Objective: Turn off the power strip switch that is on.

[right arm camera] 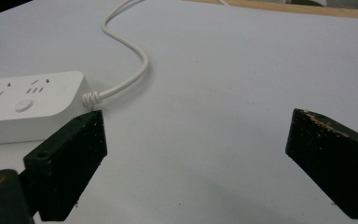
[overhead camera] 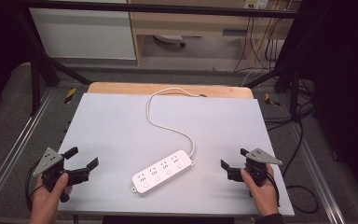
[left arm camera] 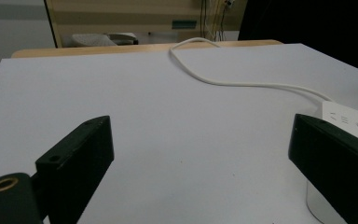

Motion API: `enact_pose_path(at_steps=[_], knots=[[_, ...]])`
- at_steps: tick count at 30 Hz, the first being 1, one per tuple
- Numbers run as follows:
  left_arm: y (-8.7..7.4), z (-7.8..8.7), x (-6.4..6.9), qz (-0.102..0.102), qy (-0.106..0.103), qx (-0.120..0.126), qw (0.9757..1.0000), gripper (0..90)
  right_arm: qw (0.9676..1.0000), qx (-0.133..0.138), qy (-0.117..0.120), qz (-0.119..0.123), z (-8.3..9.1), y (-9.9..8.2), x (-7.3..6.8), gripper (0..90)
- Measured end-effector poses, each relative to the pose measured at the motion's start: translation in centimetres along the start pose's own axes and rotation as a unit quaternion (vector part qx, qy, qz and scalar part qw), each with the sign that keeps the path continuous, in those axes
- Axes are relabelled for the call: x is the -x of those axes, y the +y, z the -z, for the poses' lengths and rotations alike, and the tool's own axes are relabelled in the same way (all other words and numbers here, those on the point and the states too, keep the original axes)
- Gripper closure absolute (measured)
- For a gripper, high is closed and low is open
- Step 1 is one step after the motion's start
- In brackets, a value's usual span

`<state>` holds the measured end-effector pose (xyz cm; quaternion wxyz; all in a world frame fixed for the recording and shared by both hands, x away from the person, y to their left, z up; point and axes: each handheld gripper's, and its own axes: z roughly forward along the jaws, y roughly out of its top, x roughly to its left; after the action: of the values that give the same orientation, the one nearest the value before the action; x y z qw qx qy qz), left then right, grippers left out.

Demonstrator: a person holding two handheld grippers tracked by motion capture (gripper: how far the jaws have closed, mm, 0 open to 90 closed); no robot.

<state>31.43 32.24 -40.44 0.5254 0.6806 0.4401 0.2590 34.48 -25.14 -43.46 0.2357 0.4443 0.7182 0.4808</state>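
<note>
The jaws of the left gripper (overhead camera: pixel 83 157) are held wide apart with nothing between them, as is seen in the left gripper view, where only bare grey surface lies between the two black blocks. The jaws of the right gripper (overhead camera: pixel 233 158) are likewise spread wide and nothing is gripped; light specks, perhaps dust, are seen on the edge of one block in the right gripper view. Each gripper is carried in a hand, the left hand (overhead camera: pixel 51 193) at the near left corner and the right hand (overhead camera: pixel 261 191) at the near right.

Between the two grippers, well apart from both, a white oblong plastic power strip (overhead camera: pixel 161 171) with four sockets and four round buttons is laid flat and slantwise on the near half of the grey-topped desk (overhead camera: pixel 112 121). From its far right end a white round cable (overhead camera: pixel 154 120) is run in curves across the desk to the far edge, where a strip of pale wood (overhead camera: pixel 121 88) is exposed.
</note>
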Motion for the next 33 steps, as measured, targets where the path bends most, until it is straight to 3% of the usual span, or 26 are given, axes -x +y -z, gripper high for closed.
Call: enact_pose_path(at_steps=[2,33], knots=[[0.0,-0.1,0.1,0.0,-0.001,0.0,1.0,6.6,0.9999,-0.005,0.012,-0.001,0.0,-0.1,-0.1,4.1],[0.3,-0.3,1.5,-0.007,-0.027,0.001,0.9996,5.9,0.9999,-0.012,0.008,0.003,0.0,-0.1,-0.5,4.5]])
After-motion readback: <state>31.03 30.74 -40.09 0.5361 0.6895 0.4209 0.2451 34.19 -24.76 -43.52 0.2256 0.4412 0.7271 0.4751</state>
